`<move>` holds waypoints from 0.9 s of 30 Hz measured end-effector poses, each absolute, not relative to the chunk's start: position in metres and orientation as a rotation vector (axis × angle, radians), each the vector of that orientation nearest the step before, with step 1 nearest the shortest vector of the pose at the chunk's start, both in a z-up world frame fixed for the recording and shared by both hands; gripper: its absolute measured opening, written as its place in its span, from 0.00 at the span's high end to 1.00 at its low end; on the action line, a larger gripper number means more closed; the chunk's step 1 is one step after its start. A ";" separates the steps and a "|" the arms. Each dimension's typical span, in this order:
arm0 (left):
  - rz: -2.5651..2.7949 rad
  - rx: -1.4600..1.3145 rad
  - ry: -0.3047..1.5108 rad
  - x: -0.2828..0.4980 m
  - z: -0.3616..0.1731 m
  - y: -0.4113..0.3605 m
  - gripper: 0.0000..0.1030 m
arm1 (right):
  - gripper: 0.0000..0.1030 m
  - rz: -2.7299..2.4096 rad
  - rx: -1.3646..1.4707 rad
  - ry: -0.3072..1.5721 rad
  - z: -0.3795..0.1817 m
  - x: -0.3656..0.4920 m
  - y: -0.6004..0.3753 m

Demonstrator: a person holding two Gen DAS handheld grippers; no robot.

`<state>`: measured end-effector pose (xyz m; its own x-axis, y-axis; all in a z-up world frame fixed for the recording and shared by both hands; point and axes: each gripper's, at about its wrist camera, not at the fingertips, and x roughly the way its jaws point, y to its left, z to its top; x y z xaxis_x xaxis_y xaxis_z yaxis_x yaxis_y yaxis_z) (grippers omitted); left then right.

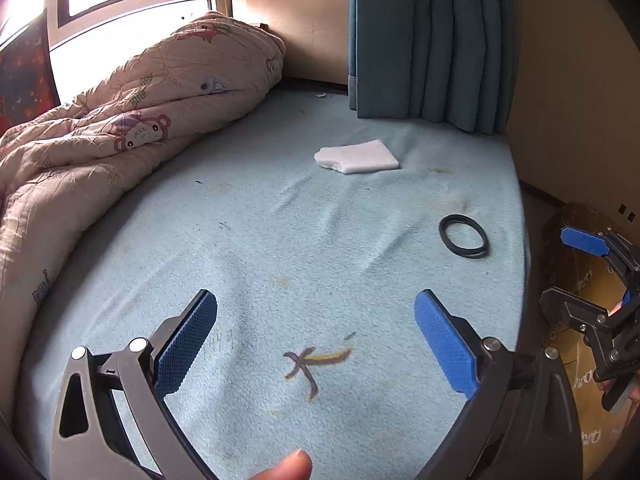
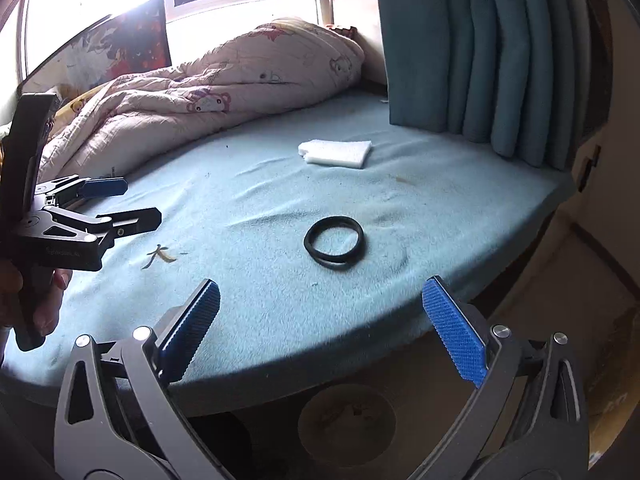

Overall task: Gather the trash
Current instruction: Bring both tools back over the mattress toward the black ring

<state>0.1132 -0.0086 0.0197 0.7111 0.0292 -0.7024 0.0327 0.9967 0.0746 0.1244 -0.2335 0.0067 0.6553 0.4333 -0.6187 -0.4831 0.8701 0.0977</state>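
Note:
A black ring (image 1: 464, 236) lies on the light blue bed sheet (image 1: 260, 240) near the right edge; it also shows in the right wrist view (image 2: 334, 247). A white foam piece (image 1: 357, 156) lies farther back, also in the right wrist view (image 2: 335, 153). My left gripper (image 1: 316, 344) is open and empty, low over the sheet, well short of both. My right gripper (image 2: 320, 328) is open and empty at the bed's near edge, short of the ring. The right gripper also shows at the right of the left wrist view (image 1: 592, 272); the left gripper shows at the left of the right wrist view (image 2: 116, 200).
A rumpled pink quilt (image 1: 120, 120) lies along the left of the bed. A teal curtain (image 1: 428, 40) hangs at the back right. A cardboard box (image 1: 588, 300) stands on the floor right of the bed. A round brown container (image 2: 346, 420) sits below the bed edge.

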 end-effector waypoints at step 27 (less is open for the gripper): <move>-0.098 0.044 0.905 0.179 -0.025 0.009 0.06 | 0.61 0.483 -0.184 0.693 -0.032 0.205 -0.207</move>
<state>0.1785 0.0088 -0.0245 0.6136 -0.0662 -0.7868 0.1035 0.9946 -0.0030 0.2047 -0.2071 -0.0320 0.6650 0.3648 -0.6518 -0.4845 0.8748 -0.0047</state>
